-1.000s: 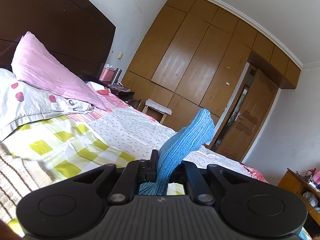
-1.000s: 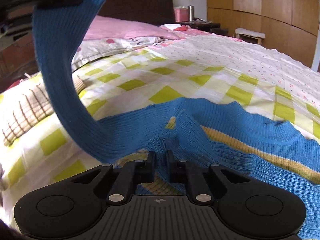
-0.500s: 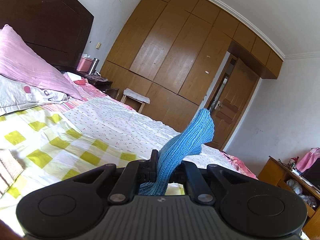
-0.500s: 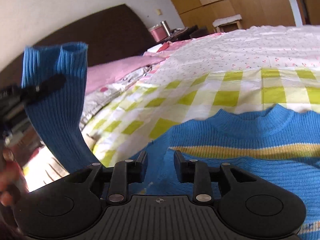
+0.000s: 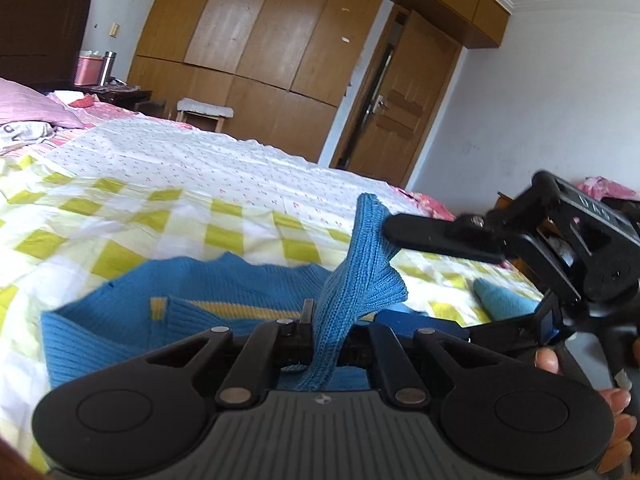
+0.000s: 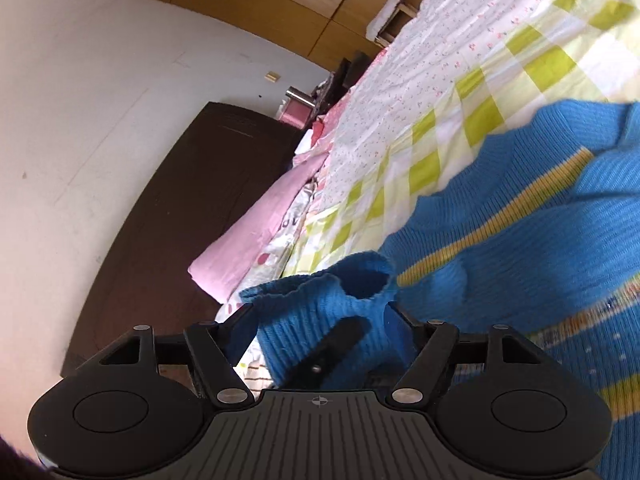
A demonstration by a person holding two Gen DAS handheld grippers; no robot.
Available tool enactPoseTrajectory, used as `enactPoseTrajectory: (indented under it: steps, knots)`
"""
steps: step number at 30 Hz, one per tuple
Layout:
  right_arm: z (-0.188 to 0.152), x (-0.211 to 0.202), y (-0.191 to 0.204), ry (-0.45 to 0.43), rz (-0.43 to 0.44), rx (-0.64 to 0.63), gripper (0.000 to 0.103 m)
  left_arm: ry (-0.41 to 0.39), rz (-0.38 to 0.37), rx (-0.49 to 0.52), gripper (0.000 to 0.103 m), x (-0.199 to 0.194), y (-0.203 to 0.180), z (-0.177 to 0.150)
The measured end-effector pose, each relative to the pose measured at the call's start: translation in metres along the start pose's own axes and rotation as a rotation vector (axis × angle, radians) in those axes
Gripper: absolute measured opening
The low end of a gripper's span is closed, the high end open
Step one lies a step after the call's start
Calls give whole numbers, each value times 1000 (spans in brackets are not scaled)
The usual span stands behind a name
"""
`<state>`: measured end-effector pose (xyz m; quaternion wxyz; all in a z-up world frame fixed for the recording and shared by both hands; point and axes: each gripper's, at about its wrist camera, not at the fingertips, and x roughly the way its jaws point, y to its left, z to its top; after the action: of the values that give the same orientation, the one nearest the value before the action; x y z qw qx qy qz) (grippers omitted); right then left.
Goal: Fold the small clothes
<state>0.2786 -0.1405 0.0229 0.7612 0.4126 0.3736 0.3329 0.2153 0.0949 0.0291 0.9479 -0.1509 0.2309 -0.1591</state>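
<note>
Left wrist: left tool (image 5: pixel 320 334) clamps blue sleeve (image 5: pixel 356 280); no legible writing.

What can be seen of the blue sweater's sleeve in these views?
The sleeve is ribbed blue knit, rising from the sweater body that lies on the checked bedspread. The left tool is shut on it near the cuff, whose open end shows in the right wrist view. The right tool, wide open, straddles the cuff.

The sweater (image 5: pixel 180 312) lay on the bed (image 5: pixel 160 184), its sleeve (image 5: pixel 360 280) raised between the left gripper (image 5: pixel 326 336) and the right gripper (image 5: pixel 440 236). Pillows (image 5: pixel 28 106) lay far left; the wardrobe (image 5: pixel 260 40) stood behind.
</note>
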Motion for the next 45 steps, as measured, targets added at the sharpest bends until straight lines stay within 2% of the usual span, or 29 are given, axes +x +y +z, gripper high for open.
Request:
enactPoseTrajectory:
  steps: [4, 7, 9, 10, 12, 13, 14, 16, 17, 22, 26, 28, 31, 33, 35, 38, 45]
  knots:
    - [-2, -9, -17, 15, -29, 61, 73, 33, -5, 103, 13, 6, -24, -17]
    - [0, -16, -25, 26, -32, 84, 76, 51, -31, 135, 13, 8, -36, -25]
    - [2, -17, -27, 28, -82, 79, 76, 53, -34, 176, 13, 7, -44, -30]
    - [3, -16, -28, 30, -103, 62, 71, 54, -37, 196, 13, 7, -48, -32]
    - [2, -15, -27, 32, -183, 26, 44, 60, -44, 224, 14, 5, -54, -36]
    - [3, -13, -27, 44, -216, 17, 21, 64, -42, 238, 14, 5, -57, -37]
    - [2, -11, -30, 59, -241, 17, 13, 66, -36, 244, 14, 4, -58, -38]
    - [1, -12, -31, 68, -255, -5, 7, 82, -35, 242, 16, 4, -57, -38]
    - [1, -13, -29, 65, -263, -29, 6, 85, -34, 236, 18, 3, -56, -37]
    - [16, -29, 4, -27, -251, -200, 6, 17, -11, 215, 45, -13, -46, -24]
    - [31, -46, 20, -137, -249, -309, 6, -69, 15, 180, 53, -26, -31, -8]
    - [37, -53, 15, -195, -309, -359, 6, -87, 49, 164, 57, -24, -23, -3]
    - [40, -42, -13, -200, -455, -404, 6, -63, 112, 152, 57, -9, -6, -3]
    - [41, -28, -39, -146, -540, -395, 6, -1, 172, 154, 57, 7, 5, -8]
    - [37, -20, -58, -109, -585, -372, 6, 63, 200, 132, 56, 19, 18, -15]
    - [33, -21, -63, -117, -574, -370, 6, 109, 225, 110, 56, 24, 31, -24]
    - [45, -24, -42, -172, -522, -388, 6, 88, 262, 119, 56, 27, 34, -15]
